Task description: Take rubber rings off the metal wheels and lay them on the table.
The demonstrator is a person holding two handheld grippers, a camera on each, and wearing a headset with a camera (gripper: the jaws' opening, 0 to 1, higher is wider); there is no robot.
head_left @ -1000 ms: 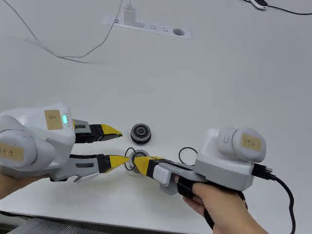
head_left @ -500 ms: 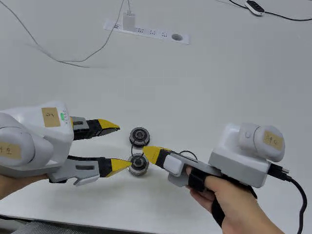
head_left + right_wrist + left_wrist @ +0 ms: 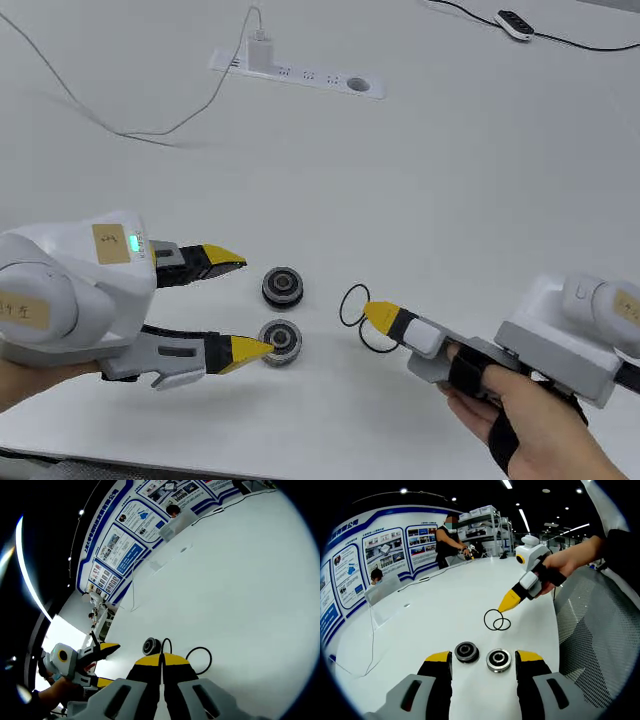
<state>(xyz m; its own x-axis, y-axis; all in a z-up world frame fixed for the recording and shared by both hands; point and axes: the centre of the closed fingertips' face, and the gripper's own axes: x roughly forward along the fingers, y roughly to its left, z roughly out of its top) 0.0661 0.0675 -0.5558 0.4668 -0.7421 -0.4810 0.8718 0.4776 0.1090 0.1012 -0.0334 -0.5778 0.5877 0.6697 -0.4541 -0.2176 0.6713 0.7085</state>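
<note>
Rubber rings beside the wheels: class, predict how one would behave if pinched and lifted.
Probably floppy: the rubber rings are very thin loops. Likely almost weightless, given that thinness. Unlikely to roll, as both appear to lie flat, overlapping, on the table.

Small round metal wheels: two, one dark-rimmed and one with a bare silver rim. Thin black rubber rings loose on the white table: two, overlapping. Handheld white two-jaw grippers with yellow-tipped black jaws: two, namely left gripper and right gripper. Long white power strips: one, with one white plug adapter seated in it. Small black remote-like devices on a black lead: one. Persons in the background of the left gripper view: two, one standing and one seated.
</note>
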